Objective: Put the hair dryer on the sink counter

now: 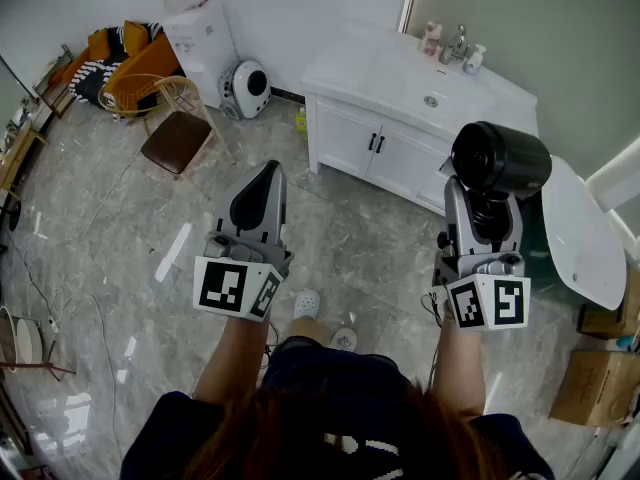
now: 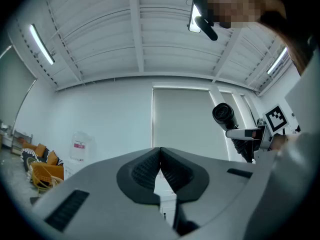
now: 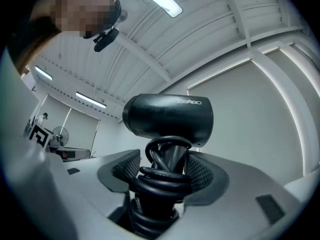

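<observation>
Black hair dryer [image 3: 167, 116], cord-wrapped handle upright in the right gripper's [image 3: 165, 171] pinch, barrel crosswise above; left gripper [image 2: 160, 160] pressed together.

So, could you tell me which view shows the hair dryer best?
The right gripper view: the hair dryer fills it, cord-wrapped handle clamped in the right gripper. The head view shows its barrel; the left gripper view shows it small.

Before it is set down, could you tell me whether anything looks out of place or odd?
One thing: the hair dryer in the right tool has its black cord coiled round the handle, so the jaws close on the coils, not bare handle. The left tool is shut and empty. The sink counter looks orderly.
</observation>
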### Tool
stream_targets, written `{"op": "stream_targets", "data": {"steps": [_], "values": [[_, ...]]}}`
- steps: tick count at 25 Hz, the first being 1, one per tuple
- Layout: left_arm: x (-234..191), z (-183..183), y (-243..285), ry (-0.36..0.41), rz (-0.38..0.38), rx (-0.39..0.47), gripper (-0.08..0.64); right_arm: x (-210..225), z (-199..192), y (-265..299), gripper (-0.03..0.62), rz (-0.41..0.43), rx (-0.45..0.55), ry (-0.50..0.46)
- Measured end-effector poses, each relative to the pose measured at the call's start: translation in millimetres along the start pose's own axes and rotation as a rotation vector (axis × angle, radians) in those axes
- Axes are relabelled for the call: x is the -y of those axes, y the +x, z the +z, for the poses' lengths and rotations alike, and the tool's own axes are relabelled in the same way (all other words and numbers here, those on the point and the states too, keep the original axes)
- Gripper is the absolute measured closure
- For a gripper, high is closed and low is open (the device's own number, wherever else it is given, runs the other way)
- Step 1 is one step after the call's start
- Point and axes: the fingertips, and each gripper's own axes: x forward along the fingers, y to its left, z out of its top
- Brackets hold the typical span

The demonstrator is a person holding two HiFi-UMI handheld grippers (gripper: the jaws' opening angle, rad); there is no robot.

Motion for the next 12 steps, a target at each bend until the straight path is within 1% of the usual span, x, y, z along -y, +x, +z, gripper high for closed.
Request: {"op": "stream_targets", "data": {"steps": [4,8,12], "values": [[13,6,-8,0.007,0.007,-0.001,0.541,4,7,-16,0.302,-0.004,0.004,0.007],[18,12,-13,0.014,0.016,0.004,0.541,8,11,-25,0.298,0.003,0.008,0.062],[23,10,-11,0.023,0.026,-0.003,0.541,18,9,-28,0.298,0.004,0.003,0.072]]}}
